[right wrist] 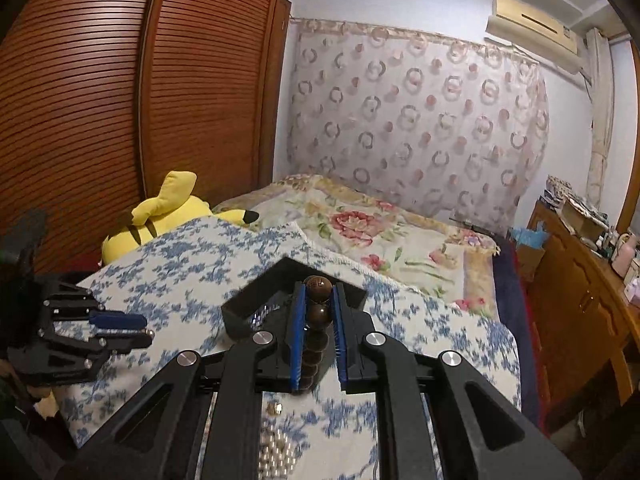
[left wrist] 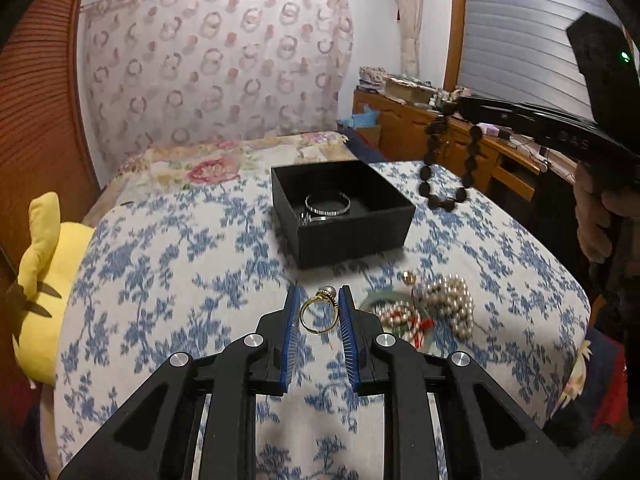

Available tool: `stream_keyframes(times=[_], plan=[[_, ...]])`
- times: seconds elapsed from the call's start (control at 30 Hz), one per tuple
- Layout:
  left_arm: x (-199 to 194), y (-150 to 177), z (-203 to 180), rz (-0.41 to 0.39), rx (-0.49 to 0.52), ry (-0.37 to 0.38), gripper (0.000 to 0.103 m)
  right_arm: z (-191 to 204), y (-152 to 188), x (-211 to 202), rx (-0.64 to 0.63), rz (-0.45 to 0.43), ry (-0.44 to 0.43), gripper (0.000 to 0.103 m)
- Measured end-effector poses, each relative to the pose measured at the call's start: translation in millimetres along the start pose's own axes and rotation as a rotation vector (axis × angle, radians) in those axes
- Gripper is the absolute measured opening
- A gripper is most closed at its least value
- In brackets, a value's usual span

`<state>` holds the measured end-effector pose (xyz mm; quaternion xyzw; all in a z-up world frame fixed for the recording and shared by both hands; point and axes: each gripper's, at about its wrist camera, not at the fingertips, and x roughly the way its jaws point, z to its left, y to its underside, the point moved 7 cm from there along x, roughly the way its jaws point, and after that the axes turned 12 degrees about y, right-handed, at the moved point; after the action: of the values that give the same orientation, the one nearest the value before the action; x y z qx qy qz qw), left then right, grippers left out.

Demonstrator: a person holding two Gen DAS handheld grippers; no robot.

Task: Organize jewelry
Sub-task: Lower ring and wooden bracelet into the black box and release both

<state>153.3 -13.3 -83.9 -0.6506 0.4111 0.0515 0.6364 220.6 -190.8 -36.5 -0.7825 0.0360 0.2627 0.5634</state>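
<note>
Above blue-floral bedspread (left wrist: 168,280): L gripper (left wrist: 319,314) pinches gold pearl ring (left wrist: 318,312), R gripper (right wrist: 320,316) clamps dark wooden bead bracelet (left wrist: 448,164), both lifted clear, prob for open black square box (left wrist: 344,240).

A slatted wooden wardrobe (right wrist: 140,100) flanks the bed (right wrist: 360,232); a patterned curtain (right wrist: 416,132) hangs behind

Both hand-held grippers are showing matte black angular frames, the left hand-held gripper (left wrist: 319,312) and the right hand-held gripper (right wrist: 319,320) each carrying blue ribbed pads (left wrist: 347,330) and round silver screws (left wrist: 253,340). A small green light (left wrist: 624,56) is glowing on the right unit's black housing.
</note>
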Motion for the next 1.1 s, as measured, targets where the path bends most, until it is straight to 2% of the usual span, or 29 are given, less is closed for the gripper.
stream_keyframes(times=[0.27,0.57,0.83,1.1], plan=[[10.1,-23.8,7.2,-0.025,0.0,-0.01,0.019,4.9,-15.9,42.1,-0.003,0.025,0.013,0.015],[26.8,-51.4,19.6,-0.036,-0.001,-0.034,0.019,11.1,-1.1,83.5,-0.01,0.114,0.01,0.015],[57.2,-72.9,30.3,-0.011,-0.009,-0.041,0.019,6.9,10.0,95.8,0.018,0.167,-0.011,0.015],[87.6,-89.8,32.9,0.018,-0.004,-0.045,0.019,-3.5,13.1,90.6,0.026,0.156,0.002,0.015]])
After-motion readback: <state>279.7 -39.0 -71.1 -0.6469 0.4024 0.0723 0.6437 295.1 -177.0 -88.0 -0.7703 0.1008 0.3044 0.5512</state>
